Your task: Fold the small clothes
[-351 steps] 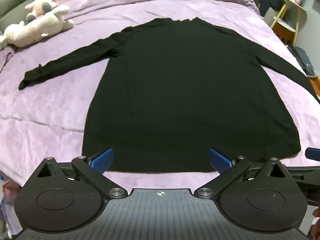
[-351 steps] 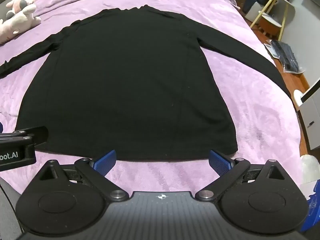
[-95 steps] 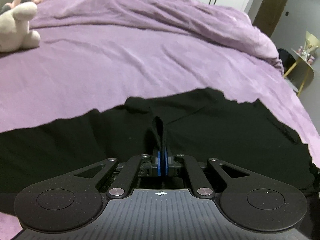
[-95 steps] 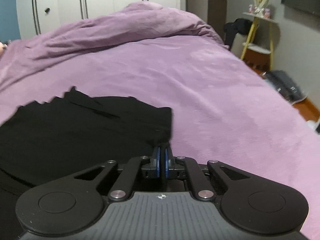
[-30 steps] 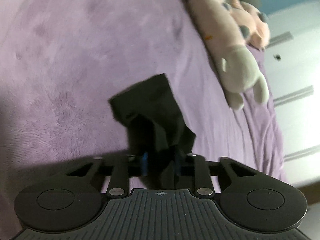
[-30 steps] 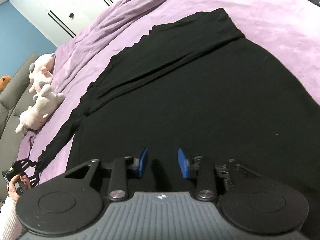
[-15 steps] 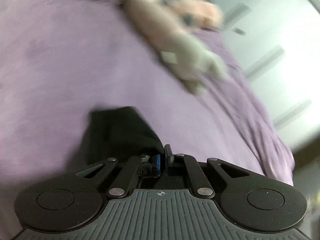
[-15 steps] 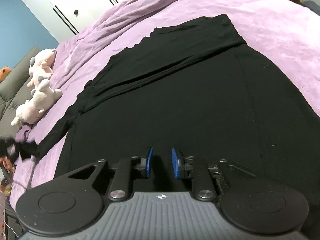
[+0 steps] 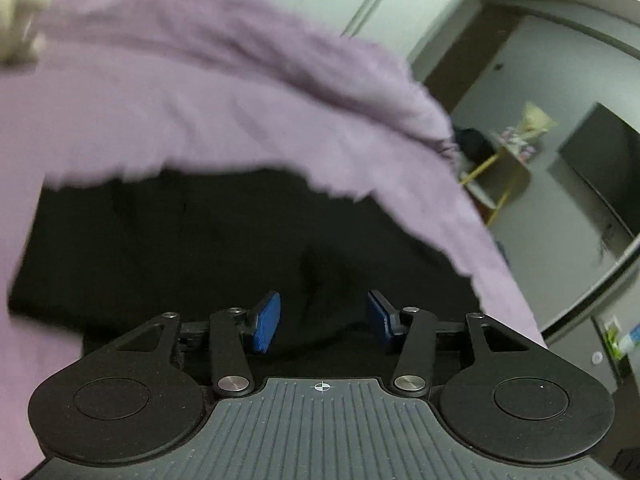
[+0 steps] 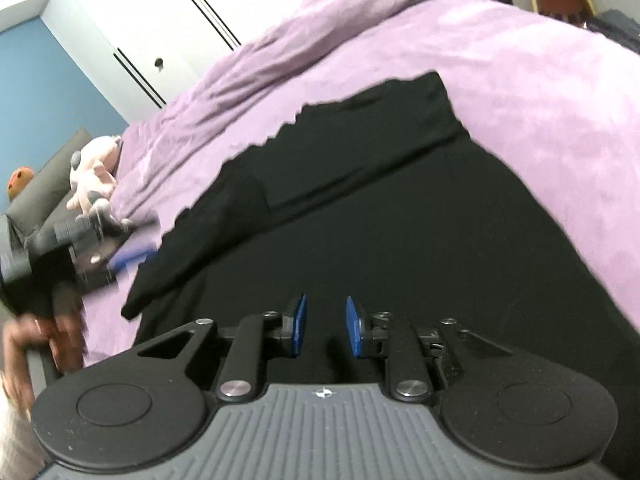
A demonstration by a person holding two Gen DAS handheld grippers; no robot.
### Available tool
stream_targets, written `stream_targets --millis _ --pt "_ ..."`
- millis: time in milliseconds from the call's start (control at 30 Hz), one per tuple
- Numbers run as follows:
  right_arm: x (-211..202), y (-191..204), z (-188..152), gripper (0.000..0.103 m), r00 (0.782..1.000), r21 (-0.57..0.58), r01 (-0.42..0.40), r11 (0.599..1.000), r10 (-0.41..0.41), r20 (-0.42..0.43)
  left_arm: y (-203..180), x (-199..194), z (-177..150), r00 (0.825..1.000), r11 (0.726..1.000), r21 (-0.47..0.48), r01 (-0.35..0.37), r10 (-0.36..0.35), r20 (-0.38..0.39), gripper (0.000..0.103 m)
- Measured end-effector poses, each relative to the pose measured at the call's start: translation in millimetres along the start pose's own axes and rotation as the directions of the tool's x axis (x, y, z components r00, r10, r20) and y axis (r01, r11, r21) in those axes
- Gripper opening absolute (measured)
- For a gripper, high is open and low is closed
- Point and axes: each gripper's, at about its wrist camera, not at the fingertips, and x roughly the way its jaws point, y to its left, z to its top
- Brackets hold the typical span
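Two pairs of tongs are seen over the black top (image 10: 400,220) spread on the purple bed (image 10: 540,80), the left tongs (image 9: 323,318) opening with nothing pinched, the right tongs (image 10: 323,326) parted and empty, and the limp, light knit is best taken by a sleeve end or hem.

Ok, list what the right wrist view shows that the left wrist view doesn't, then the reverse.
Only the right wrist view: the left hand-held gripper seen from outside, blurred beside the sleeve end, the hand carrying it, a grey couch, a blue wall.

Only the left wrist view: a yellow-legged side table and a dark screen.

Both: the black shirt on the purple bedspread, white wardrobe doors, a plush toy, and each view's own blue pads apart over black cloth; the left jaws are opening.
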Motion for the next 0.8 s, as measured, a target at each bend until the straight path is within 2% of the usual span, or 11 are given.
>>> stream_targets --millis 67,133,267,367,433,533,633,667,700,733,800 --pt "10 3 10 0.022 1.0 -0.008 -0.017 1.0 0.017 -0.012 14 -4 -12 0.999 0.997 -0.066 -0.039 0.039 0.002 0.054" --pt "26 11 21 0.025 0.999 -0.026 -0.036 0.999 0.035 -0.034 25 -19 -24 0.995 0.991 -0.089 -0.1 0.102 0.021 0.057" --pt "65 37 43 0.051 0.997 -0.073 -0.068 0.995 0.065 -0.036 51 -37 -27 0.969 0.966 -0.098 -0.241 0.246 0.037 0.062" --pt "99 59 60 0.056 0.997 -0.123 -0.07 0.99 0.067 -0.034 61 -41 -27 0.952 0.95 -0.096 -0.296 0.301 0.047 0.066" --pt "125 71 68 0.056 0.998 -0.165 -0.044 0.985 0.035 -0.053 65 -43 -27 0.942 0.941 -0.093 -0.327 0.332 0.054 0.067" --pt "157 82 74 0.057 0.995 -0.223 -0.002 0.975 -0.019 -0.094 67 -39 -27 0.939 0.938 -0.099 -0.332 0.339 0.06 0.067" --pt "172 91 70 0.052 0.993 -0.287 0.002 0.958 -0.036 -0.112 68 -42 -31 0.941 0.94 -0.095 -0.328 0.334 0.057 0.067" --pt "174 96 67 0.041 0.993 -0.325 0.01 0.946 -0.047 -0.107 70 -38 -31 0.94 0.939 -0.088 -0.331 0.337 0.055 0.067" --pt "174 99 64 0.034 0.993 -0.353 0.011 0.936 -0.05 -0.103 72 -38 -33 0.939 0.939 -0.081 -0.334 0.339 0.055 0.067" --pt "175 101 63 0.019 0.993 -0.369 0.01 0.929 -0.052 -0.103 71 -37 -34 0.938 0.938 -0.075 -0.34 0.344 0.052 0.067" --pt "173 106 65 0.011 0.994 -0.388 0.005 0.921 -0.045 -0.096 70 -36 -35 0.937 0.937 -0.071 -0.342 0.346 0.048 0.067"
